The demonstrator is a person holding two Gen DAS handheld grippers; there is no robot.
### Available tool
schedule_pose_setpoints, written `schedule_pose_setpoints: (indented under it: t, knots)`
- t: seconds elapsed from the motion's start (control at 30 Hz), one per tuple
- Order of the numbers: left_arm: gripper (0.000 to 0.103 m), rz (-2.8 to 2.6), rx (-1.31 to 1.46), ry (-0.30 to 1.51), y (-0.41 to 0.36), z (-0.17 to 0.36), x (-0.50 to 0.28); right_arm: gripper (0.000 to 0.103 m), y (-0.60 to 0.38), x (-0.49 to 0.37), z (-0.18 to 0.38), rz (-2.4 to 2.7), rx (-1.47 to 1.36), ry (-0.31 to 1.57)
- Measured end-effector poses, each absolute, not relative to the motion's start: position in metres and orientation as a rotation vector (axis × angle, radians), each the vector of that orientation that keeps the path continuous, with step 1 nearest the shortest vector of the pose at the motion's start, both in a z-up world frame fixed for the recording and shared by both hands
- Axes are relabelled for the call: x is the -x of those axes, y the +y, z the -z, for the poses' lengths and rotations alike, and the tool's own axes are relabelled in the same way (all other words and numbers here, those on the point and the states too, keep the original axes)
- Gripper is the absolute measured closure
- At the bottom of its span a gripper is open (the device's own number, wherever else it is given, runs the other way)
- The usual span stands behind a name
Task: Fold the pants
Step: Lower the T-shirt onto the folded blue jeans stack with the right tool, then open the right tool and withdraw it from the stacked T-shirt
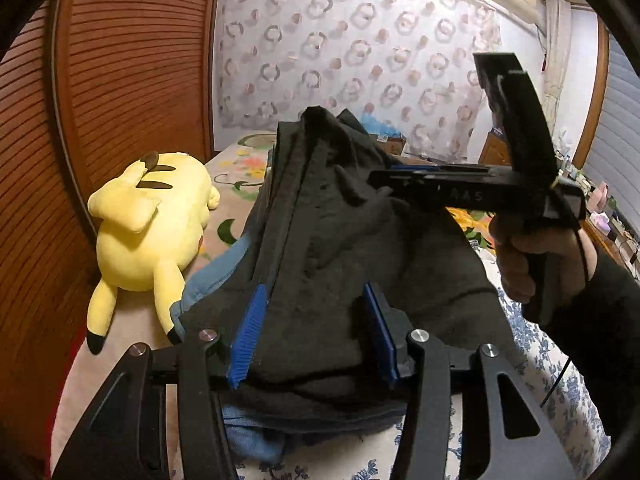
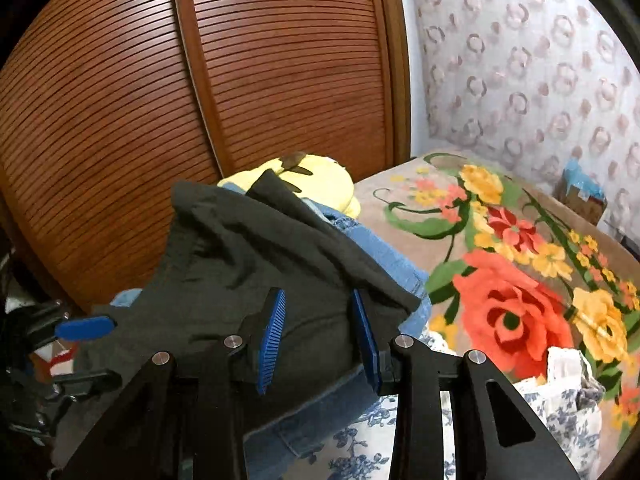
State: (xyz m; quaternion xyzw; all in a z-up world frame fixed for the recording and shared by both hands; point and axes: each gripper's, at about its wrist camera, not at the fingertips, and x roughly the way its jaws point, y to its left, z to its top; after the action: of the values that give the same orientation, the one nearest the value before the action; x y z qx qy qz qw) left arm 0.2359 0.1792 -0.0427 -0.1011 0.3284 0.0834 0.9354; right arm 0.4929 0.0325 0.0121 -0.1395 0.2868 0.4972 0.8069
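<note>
Floral bedspread (image 2: 516,304), bearing all. Dark pants (image 1: 340,248) lie bunched on a blue denim garment (image 2: 384,264), near the yellow plush toy (image 1: 148,224) at left. My left gripper (image 1: 312,336) and right gripper (image 2: 320,340) stand spread around the cloth, pinching nothing. Risk, I judge: closing here could catch the denim beneath as well.

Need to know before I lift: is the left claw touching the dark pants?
Touching. The left wrist view shows the dark pants bunched between the left claw, fabric pressed against both blue pads, though the jaws stand wide.
</note>
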Motion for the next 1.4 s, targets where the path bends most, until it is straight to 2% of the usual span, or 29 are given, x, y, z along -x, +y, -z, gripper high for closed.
schedule_pose_setpoints:
  t: [0.4, 0.87, 0.93, 1.07, 1.2, 1.27, 1.4]
  knots:
    - [0.052, -0.175, 0.189, 0.673, 0.174, 0.049, -0.236, 0.067, 0.03, -0.478, 0.004, -1.026, 0.303, 0.562]
    - [0.051, -0.23, 0.162, 0.656, 0.178, 0.027, -0.218, 0.065, -0.006, -0.424, -0.022, -1.005, 0.268, 0.547]
    - [0.045, -0.234, 0.16, 0.645, 0.18, 0.023, -0.213, 0.065, -0.007, -0.414, -0.025, -1.002, 0.285, 0.53]
    - [0.02, -0.255, 0.159, 0.61, 0.184, 0.014, -0.2, 0.064, -0.011, -0.395, -0.028, -1.009, 0.289, 0.519]
    - [0.013, -0.255, 0.164, 0.609, 0.186, 0.008, -0.19, 0.063, -0.017, -0.381, -0.031, -1.015, 0.286, 0.516]
    - [0.005, -0.275, 0.155, 0.597, 0.185, 0.005, -0.184, 0.061, -0.022, -0.374, -0.033, -1.017, 0.279, 0.51]
    - [0.005, -0.285, 0.138, 0.598, 0.182, 0.002, -0.177, 0.056, -0.028, -0.365, -0.037, -1.022, 0.272, 0.503]
